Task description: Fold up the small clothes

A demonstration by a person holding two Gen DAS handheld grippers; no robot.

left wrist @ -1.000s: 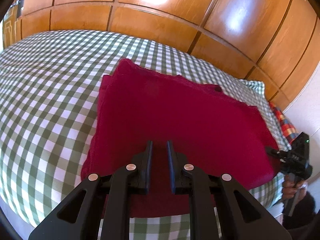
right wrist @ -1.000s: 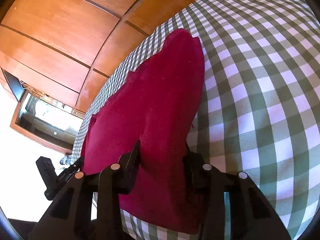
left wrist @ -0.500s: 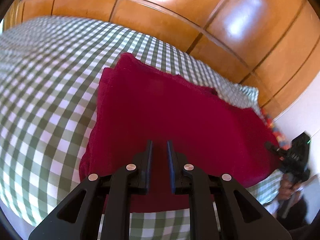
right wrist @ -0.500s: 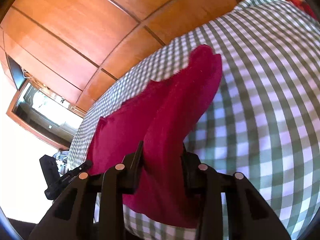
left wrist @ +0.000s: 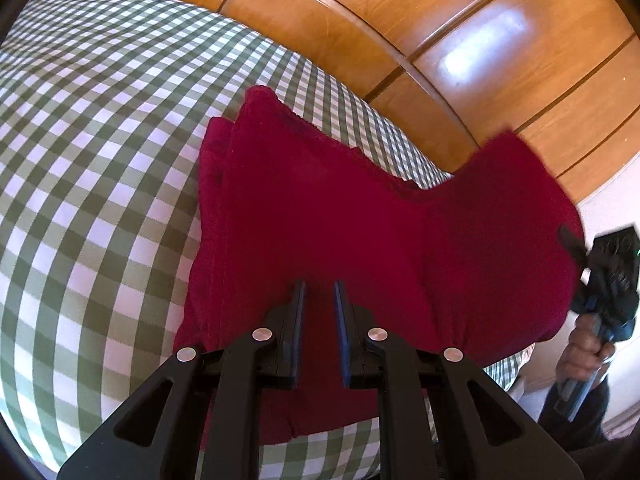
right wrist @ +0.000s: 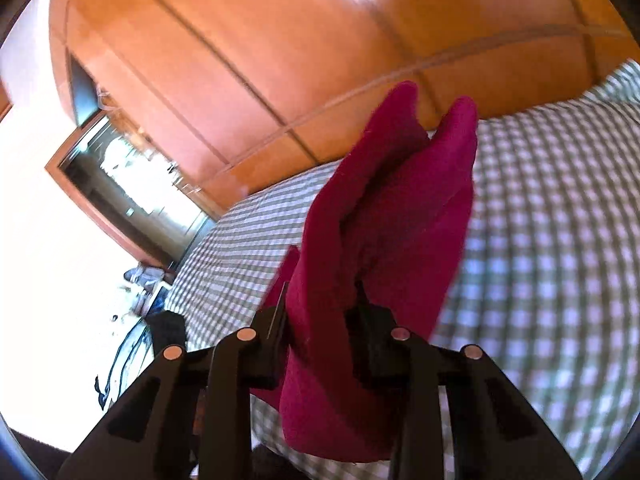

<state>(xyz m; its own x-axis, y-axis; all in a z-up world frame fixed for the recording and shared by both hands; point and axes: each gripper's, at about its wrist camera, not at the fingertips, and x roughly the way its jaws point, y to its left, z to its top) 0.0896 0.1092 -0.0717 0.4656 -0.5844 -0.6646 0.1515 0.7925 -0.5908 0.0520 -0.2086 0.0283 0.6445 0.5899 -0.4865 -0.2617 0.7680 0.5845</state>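
Observation:
A dark red garment (left wrist: 320,216) lies on the green-and-white checked bed cover (left wrist: 100,152). My left gripper (left wrist: 319,292) sits over the garment's near edge, its jaws a narrow gap apart; I cannot tell if cloth is between them. My right gripper (right wrist: 322,308) is shut on the garment's right end (right wrist: 384,220) and holds it lifted off the bed, the cloth standing up in folds. In the left wrist view the right gripper (left wrist: 600,280) and the raised end (left wrist: 512,216) show at the right.
A wooden panelled wall (left wrist: 440,40) runs behind the bed. In the right wrist view a mirror or window frame (right wrist: 128,184) is at the left. The bed's front edge is just below my grippers.
My right gripper has lifted the garment's right end up off the bed and swung it leftward. The left gripper has stayed at the near edge.

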